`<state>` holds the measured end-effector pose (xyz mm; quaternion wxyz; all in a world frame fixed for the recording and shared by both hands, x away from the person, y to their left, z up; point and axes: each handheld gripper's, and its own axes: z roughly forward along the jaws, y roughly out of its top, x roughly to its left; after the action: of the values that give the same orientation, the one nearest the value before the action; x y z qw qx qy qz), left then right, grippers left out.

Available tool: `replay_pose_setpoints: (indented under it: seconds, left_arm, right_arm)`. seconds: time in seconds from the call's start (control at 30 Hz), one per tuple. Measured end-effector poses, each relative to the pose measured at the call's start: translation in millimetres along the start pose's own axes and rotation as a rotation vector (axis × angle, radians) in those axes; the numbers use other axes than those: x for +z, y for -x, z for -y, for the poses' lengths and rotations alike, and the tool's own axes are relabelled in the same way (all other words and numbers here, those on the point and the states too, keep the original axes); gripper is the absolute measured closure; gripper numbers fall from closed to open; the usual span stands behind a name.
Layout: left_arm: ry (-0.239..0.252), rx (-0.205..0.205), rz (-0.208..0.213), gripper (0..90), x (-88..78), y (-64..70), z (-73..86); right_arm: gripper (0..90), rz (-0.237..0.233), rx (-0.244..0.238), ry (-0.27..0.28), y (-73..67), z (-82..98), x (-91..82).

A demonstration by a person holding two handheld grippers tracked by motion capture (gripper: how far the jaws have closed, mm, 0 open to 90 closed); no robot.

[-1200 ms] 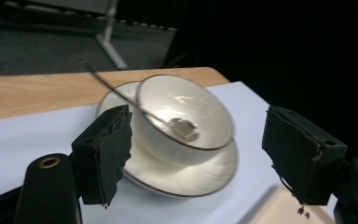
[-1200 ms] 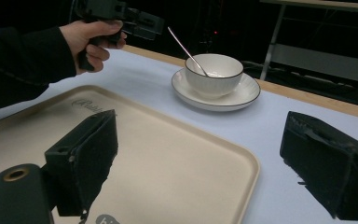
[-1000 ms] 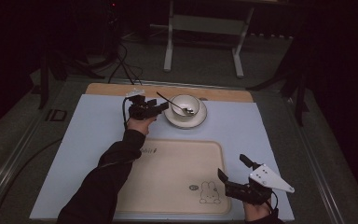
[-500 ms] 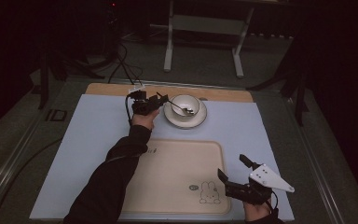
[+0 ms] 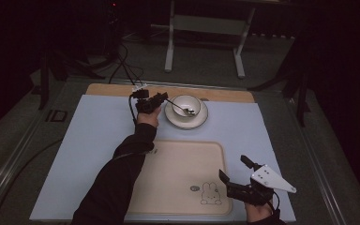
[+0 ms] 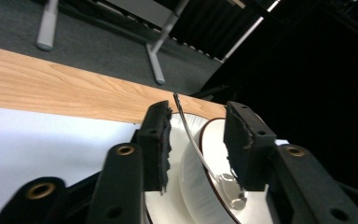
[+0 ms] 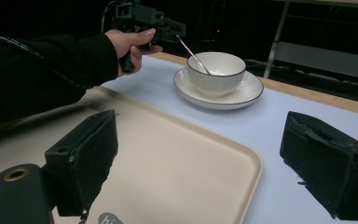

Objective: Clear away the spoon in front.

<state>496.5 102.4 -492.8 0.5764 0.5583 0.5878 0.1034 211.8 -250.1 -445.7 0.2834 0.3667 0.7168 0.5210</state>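
Now our left gripper (image 6: 196, 140) has advanced to the bowl (image 5: 186, 105), jaws just been closing around the spoon handle (image 6: 189, 133), not yet pinching; right gripper (image 5: 236, 176) idles open.

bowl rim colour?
Dark brown line on the white bowl; clearest in the right gripper view.

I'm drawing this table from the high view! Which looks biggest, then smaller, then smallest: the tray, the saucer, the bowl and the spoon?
1. Tray: by far the biggest.
2. Saucer: wider than the bowl on it.
3. Bowl.
4. Spoon: thinnest, its handle sticking out past the bowl's rim.
The tray lies nearer the camera, but it is clearly largest anyway.
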Motion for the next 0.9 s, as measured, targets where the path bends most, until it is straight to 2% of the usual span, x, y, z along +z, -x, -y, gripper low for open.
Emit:
replay_pose_setpoints:
  seconds: [0.2, 0.4, 0.53, 0.6, 0.7, 0.73, 0.9]
  left_arm:
    - [0.021, -0.029, 0.002, 75.3, 1.9, -0.7, 0.8]
    - [0.033, -0.013, 0.01, 85.4, 0.1, 1.9, 0.1]
    - [0.049, -0.012, 0.042, 88.4, -2.8, 4.5, -3.1]
    - [0.046, -0.007, 0.045, 88.9, -3.3, 5.8, -3.8]
    - [0.041, 0.02, 0.061, 89.2, -3.4, 10.7, -5.0]
    - [0.035, 0.024, 0.078, 89.2, -2.7, 12.7, -5.7]
    - [0.032, 0.04, 0.086, 89.6, -2.4, 19.1, -7.3]
  right_arm:
    - [11.1, -0.002, 0.0, 0.0, 0.1, 0.1, 0.3]
    - [11.1, -0.003, 0.002, -0.001, 0.5, 0.3, 0.4]
    - [11.1, -0.003, 0.0, 0.0, 0.0, 0.2, 0.4]
    - [11.1, -0.003, -0.001, 0.0, -0.1, 0.1, 0.4]
    - [11.1, -0.005, 0.0, -0.003, -0.3, 0.2, 0.6]
    - [11.1, -0.005, -0.001, -0.003, -0.3, 0.2, 0.6]
    - [11.2, -0.005, 0.001, -0.003, 0.0, 0.3, 0.6]
